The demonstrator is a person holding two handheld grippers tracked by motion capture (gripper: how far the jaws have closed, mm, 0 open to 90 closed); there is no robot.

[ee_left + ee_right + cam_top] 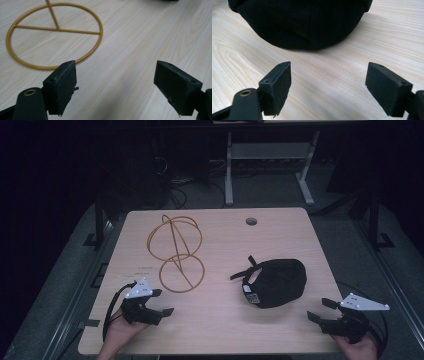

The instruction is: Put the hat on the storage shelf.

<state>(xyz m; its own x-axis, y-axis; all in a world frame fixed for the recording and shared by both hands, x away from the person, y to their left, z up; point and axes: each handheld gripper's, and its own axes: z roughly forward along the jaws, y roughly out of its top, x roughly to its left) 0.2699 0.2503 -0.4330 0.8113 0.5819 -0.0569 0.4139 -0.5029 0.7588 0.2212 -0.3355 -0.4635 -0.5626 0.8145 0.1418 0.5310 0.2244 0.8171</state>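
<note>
A gold wire stand point(176, 251) made of rings stands on the wooden table point(215, 330), left of centre; its flat base ring point(53, 35) lies just ahead of my left gripper. A black cap point(276, 282) with a strap and a white label rests right of centre; its dark crown point(302, 22) lies a short way ahead of my right gripper. My left gripper point(162, 302) is open at the front left, empty, near the base ring. My right gripper point(320, 309) is open at the front right, empty, short of the cap.
A round cable hole point(251, 221) sits near the table's far edge. Beyond the table stand a white frame point(270, 155) and dark cables on the floor. Bare wood point(215, 315) lies between the two grippers.
</note>
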